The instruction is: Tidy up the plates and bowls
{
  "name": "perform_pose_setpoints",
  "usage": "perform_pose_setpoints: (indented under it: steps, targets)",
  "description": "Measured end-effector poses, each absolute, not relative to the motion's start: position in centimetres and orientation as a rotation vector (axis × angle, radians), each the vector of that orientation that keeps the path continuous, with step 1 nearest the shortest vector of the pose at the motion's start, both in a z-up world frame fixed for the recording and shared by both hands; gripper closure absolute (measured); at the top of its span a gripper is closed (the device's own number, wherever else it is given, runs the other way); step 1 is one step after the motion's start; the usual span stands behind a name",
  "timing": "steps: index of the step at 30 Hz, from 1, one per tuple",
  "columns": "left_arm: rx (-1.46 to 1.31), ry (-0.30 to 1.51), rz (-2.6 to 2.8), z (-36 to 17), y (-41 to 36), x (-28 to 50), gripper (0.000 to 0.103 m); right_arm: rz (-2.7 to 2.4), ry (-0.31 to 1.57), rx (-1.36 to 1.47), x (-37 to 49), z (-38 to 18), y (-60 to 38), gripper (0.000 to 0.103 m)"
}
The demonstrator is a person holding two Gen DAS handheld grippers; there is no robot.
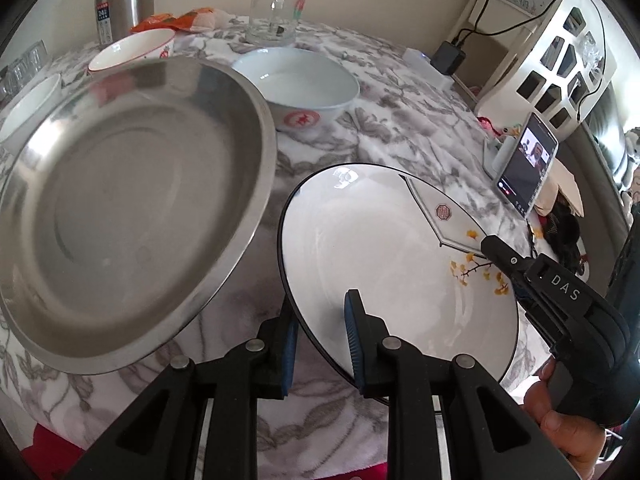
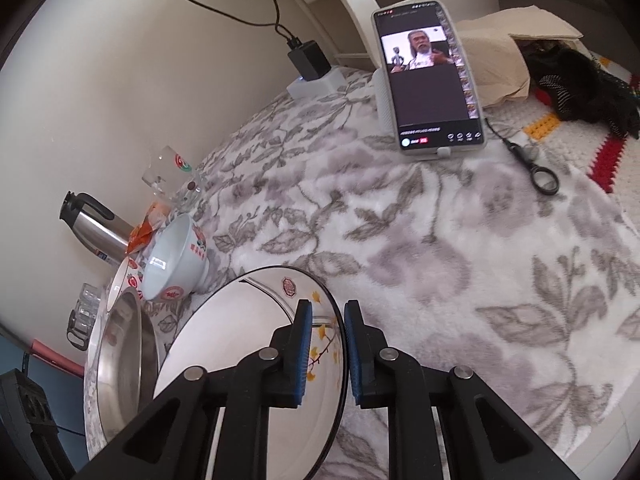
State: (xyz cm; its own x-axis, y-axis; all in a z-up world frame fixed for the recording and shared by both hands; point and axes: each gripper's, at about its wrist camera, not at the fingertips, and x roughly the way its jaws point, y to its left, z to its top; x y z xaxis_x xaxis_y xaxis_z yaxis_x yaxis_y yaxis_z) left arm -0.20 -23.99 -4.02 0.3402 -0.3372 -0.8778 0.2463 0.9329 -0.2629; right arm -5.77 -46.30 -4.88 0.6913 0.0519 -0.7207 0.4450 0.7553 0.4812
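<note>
Worktop (image 2: 400,240): a cloth with grey leaves covers it; everything stands on it, ahead of and beneath both claws.
Steel plate (image 1: 132,208): the largest dish, just to the left of the left claw, tilted with its near rim low. By my reading it is the base the white plate belongs on.
White plate (image 1: 400,264): held between the two claws, tilted and seemingly clear of the cloth, black rim, yellow sprig near the right claw.
Big bowl (image 1: 298,84): beyond the left claw, upright, well apart from the held plate; two smaller bowls sit further left.
Left claw (image 1: 320,340): pinches the white plate's near-left rim, one pad inside the dish and one under it, pointing steeply down.
Right claw (image 2: 328,352): nearly pressed together, pinching the plate's right rim by the sprig; a hand (image 1: 560,412) grips its handle, angled down less steeply.
Step in hand: carrying the white plate toward the steel one, I judge.
Doing it well: keep both pinches firm and move both claws together so the rim does not twist out; level the plate, lift it clear of the steel rim, centre it, then lower before letting go.
Risk: glazed china may slip from a shallow edge pinch.
</note>
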Motion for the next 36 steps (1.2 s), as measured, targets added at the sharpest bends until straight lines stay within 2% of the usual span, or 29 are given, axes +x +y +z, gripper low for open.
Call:
perform_pose_setpoints:
  steps: [18,36]
  targets:
    - [-0.061,1.079,-0.441,-0.9,-24.8,-1.5,0.079,-0.263,0.697,0.668,-7.9,-1.9,-46.6,0.085]
    - [-0.204,1.019,-0.417,3.0,-18.8,0.7,0.078,-0.184,0.633,0.565,-4.8,3.4,-40.9,0.085]
